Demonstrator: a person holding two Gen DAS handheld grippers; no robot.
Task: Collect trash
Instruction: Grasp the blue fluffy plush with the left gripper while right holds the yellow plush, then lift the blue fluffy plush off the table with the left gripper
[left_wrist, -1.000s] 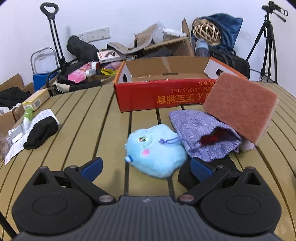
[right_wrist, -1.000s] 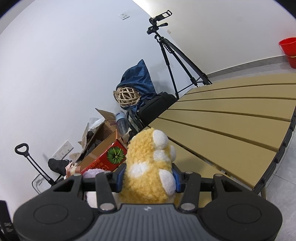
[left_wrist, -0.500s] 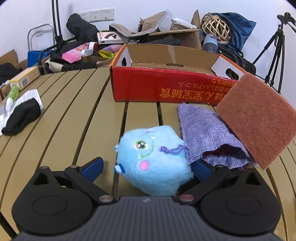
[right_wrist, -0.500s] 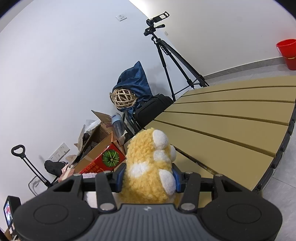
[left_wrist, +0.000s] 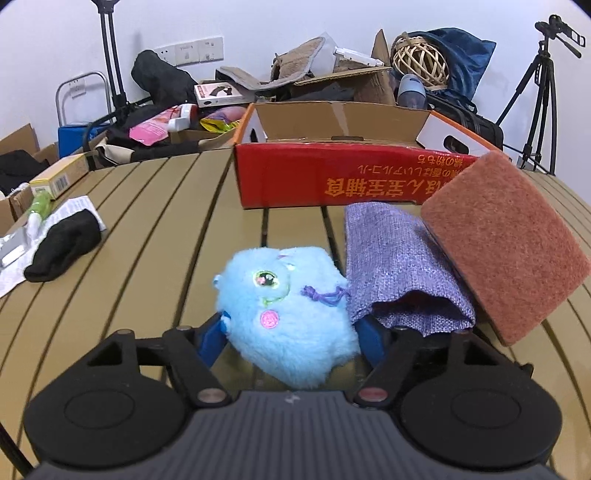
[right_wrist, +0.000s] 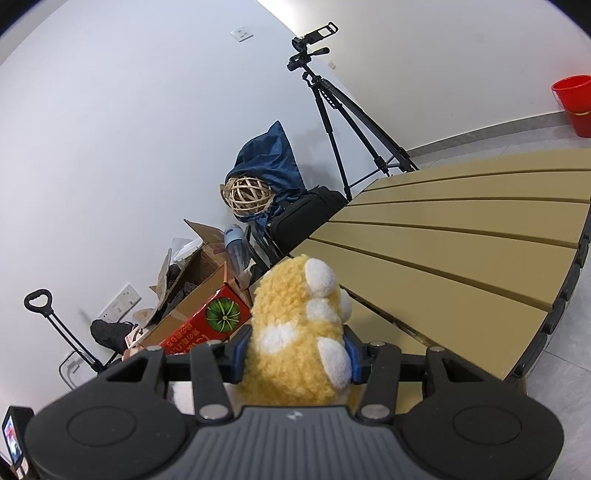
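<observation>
Left wrist view: a tan slatted table (left_wrist: 155, 229) carries a red-sided cardboard box (left_wrist: 332, 181) at its far edge, open-topped, with orange East Asian characters along its side printed upside down; I cannot read them. At the table's right edge a rough rust-brown rectangular scouring pad (left_wrist: 506, 243) leans tilted over a woven lilac drawstring pouch (left_wrist: 391, 266), whose mouth partly hides the right blue pad. Just beside the pouch lies the fluffy light-blue plush toy (left_wrist: 291, 314), with an embroidered green eye and pink cheek; the left gripper (left_wrist: 291, 338) is closing on it, pads at its flanks, its underside hidden. Near the left edge a black knitted sock (left_wrist: 62, 249) rests on printed paper too small to read. In the right wrist view, the right gripper (right_wrist: 295, 354) clamps a curly yellow plush toy with white patches (right_wrist: 299, 332), its lower part cut off.
</observation>
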